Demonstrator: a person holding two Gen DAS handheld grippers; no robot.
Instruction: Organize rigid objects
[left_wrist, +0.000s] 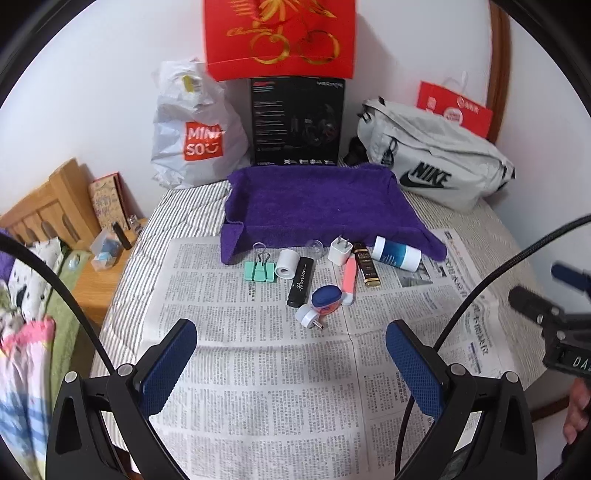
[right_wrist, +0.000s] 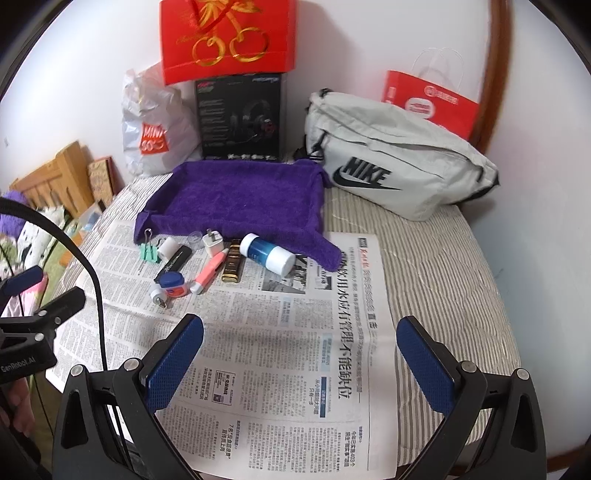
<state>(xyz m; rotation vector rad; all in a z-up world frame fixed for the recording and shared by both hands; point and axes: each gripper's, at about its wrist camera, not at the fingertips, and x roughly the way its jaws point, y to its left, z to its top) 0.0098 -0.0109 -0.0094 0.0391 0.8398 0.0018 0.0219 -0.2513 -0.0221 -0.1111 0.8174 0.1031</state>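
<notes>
Small rigid items lie in a cluster on a newspaper (left_wrist: 258, 369) in front of a purple towel tray (left_wrist: 317, 203): green binder clips (left_wrist: 260, 272), a white roll (left_wrist: 287, 263), a black Horizon tube (left_wrist: 300, 282), a blue-capped jar (left_wrist: 325, 300), a white plug (left_wrist: 340, 250), a pink pen (left_wrist: 349, 278), a black-gold lighter (left_wrist: 366, 264) and a blue-white bottle (left_wrist: 396, 253). My left gripper (left_wrist: 291, 332) is open and empty, short of the cluster. My right gripper (right_wrist: 299, 328) is open and empty, to the right of the cluster (right_wrist: 207, 262). The tray (right_wrist: 240, 199) holds nothing.
Behind the tray stand a Miniso bag (left_wrist: 195, 125), a black headset box (left_wrist: 297, 122), a red gift bag (left_wrist: 280, 37) and a grey Nike bag (left_wrist: 432, 155). A wooden headboard (left_wrist: 44, 206) and bedside clutter are at the left. The bed edge drops off at the right.
</notes>
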